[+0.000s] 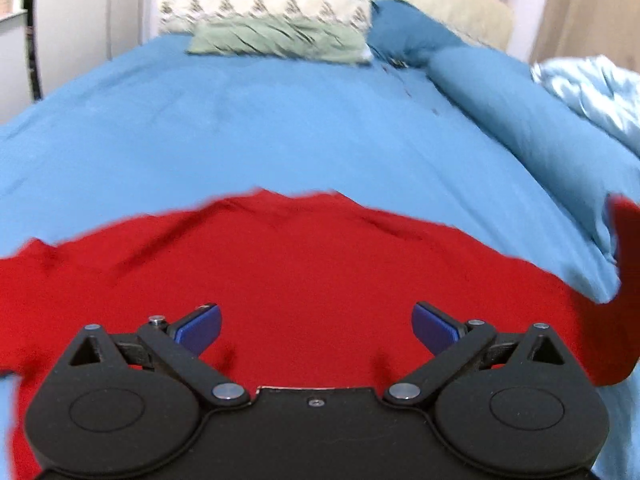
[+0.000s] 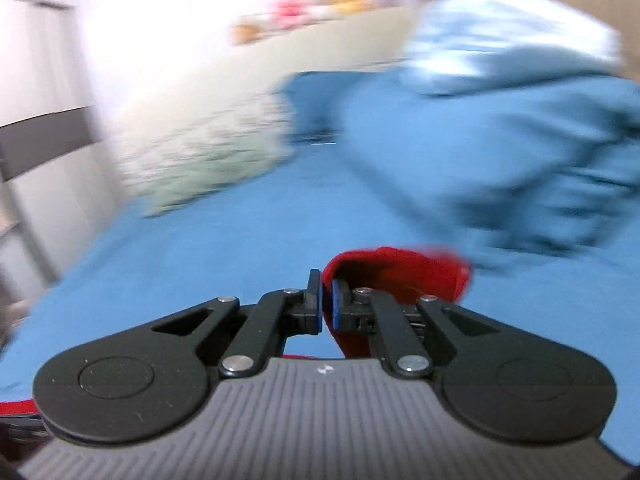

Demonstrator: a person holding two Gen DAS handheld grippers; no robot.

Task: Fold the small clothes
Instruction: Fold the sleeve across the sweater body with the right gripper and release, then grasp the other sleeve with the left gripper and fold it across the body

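Observation:
A small red garment [image 1: 300, 264] lies spread flat on the blue bedsheet [image 1: 240, 128]. My left gripper [image 1: 316, 328] is open, its blue pads [image 1: 200, 326] wide apart just above the garment's near part, holding nothing. In the right wrist view my right gripper [image 2: 326, 300] is shut on a fold of the red garment [image 2: 400, 276], which bunches up beyond the fingers above the sheet. That lifted red part also shows at the right edge of the left wrist view [image 1: 628, 264]. The right view is motion-blurred.
A green patterned pillow [image 1: 280, 38] and a cream one behind it lie at the bed's head. A rolled blue duvet [image 1: 520, 120] and a pale blue quilt [image 1: 600, 92] run along the right side. A white wardrobe [image 1: 72, 20] stands at the left.

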